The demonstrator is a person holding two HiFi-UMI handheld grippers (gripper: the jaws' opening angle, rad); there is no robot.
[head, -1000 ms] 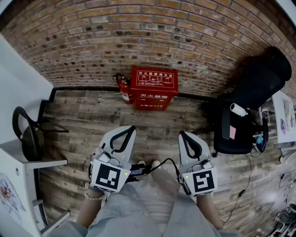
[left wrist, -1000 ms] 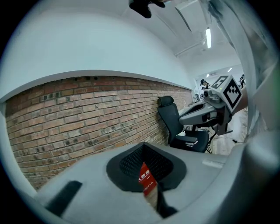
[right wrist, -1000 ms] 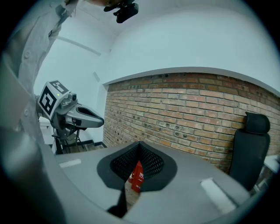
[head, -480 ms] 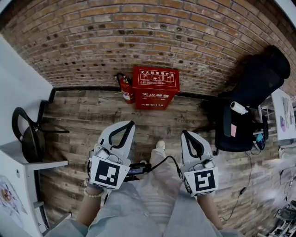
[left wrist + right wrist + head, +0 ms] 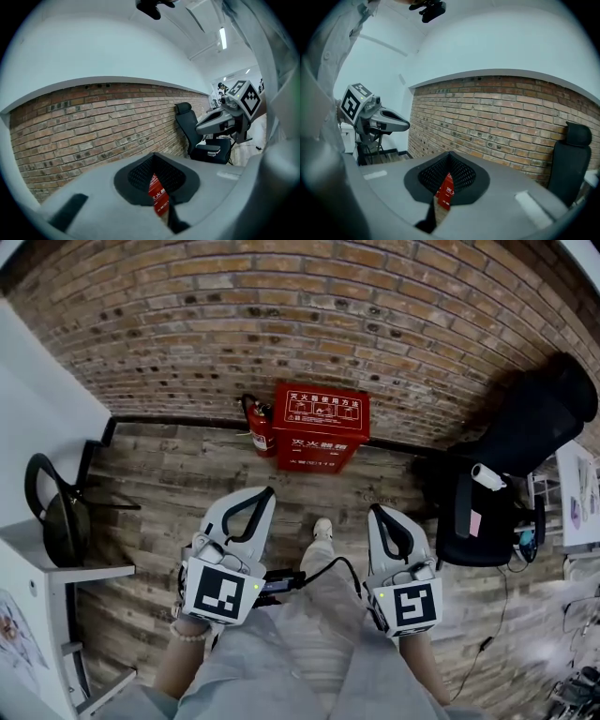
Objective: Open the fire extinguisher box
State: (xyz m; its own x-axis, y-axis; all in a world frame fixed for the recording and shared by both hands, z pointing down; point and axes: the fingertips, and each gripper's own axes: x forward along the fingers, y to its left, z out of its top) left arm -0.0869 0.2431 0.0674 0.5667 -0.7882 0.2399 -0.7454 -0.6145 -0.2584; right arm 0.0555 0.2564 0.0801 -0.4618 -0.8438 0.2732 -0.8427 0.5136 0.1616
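1. Brick wall (image 5: 281,306) fills the whole top of the head view, with a dark skirting strip along its foot
2. Below it, the worn plank floor (image 5: 141,521) runs back to that wall, and the person's legs stand on it
3. Over on the right, a black office chair (image 5: 525,427) sits close to the wall, well apart from both grippers
4. There's the red fire extinguisher box (image 5: 321,426), on the floor hard against the wall, lid down, white lettering on its top and front; it is ahead of the grippers and well clear of them
5. Left gripper (image 5: 258,495) is held out in front of the person and aimed at the box, jaws clenched together on nothing, with only a red sliver of the box showing through the slit
6. Right gripper (image 5: 378,514) is the same story: jaws pressed together, empty, level with the left one
7. A red fire extinguisher (image 5: 260,427) stands just beside the box's left side
8. One pale shoe (image 5: 322,528) pokes out between the two grippers
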